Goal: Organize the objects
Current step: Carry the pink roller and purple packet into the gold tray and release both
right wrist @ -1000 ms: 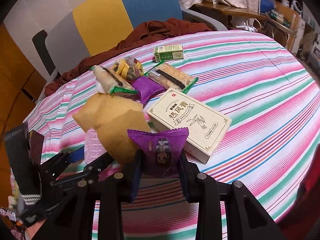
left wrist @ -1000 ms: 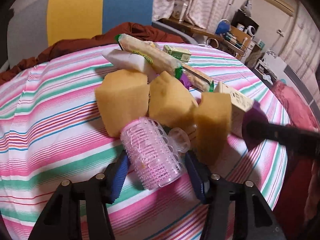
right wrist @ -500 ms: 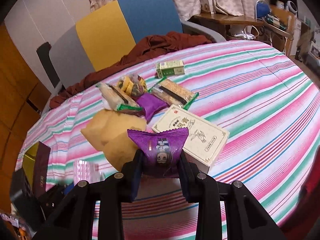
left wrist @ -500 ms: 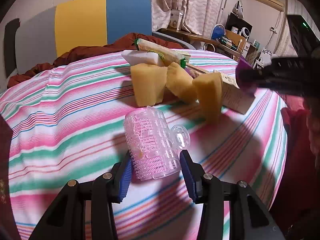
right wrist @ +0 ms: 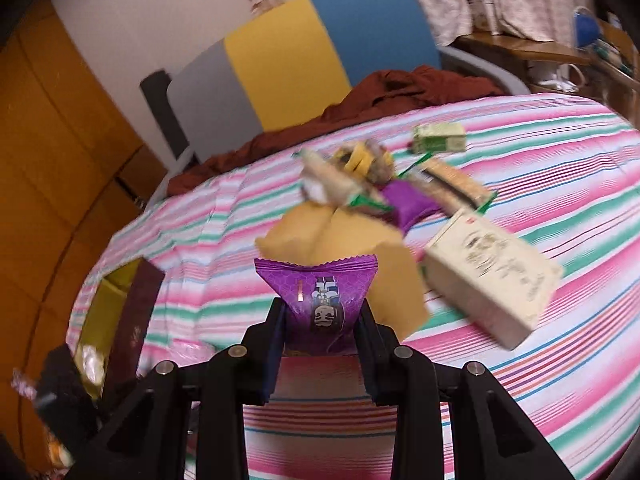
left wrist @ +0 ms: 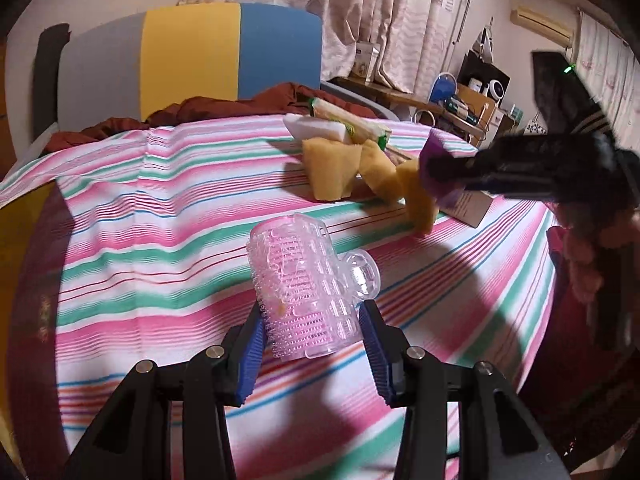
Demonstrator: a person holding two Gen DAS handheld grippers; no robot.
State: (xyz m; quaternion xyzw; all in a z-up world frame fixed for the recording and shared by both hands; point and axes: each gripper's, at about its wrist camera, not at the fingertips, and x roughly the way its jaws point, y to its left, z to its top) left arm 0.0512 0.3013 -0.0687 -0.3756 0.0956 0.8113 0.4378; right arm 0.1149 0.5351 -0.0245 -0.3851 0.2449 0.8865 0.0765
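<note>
At the table's left edge, right wrist view, an open box (right wrist: 116,312) w/ yellow lining and dark lid stands up. It's prob. the sorting target, though that's a guess. It lies left of both grippers, and the left gripper (left wrist: 312,344) looks nearer to it.

Left gripper: fingers clenched on a pink hair roller (left wrist: 300,292), held off the striped tablecloth (left wrist: 160,216). The roller's long axis runs roughly along the fingers, pointing fwd and up; its clear clip sticks out to the right. Blue pads (left wrist: 250,352) press both sides.

Mid-table pile: yellow sponges (left wrist: 332,168), white sponge and green-edged snack packs behind them, cream box (right wrist: 492,272) to the right.

Right gripper (right wrist: 324,320): fingers closed narrow around a purple snack packet (right wrist: 320,292), crimped edge up and fwd, carried above the cloth near the sponges. The view is motion-blurred. To reach the open box, it has to cross left past the other gripper.
</note>
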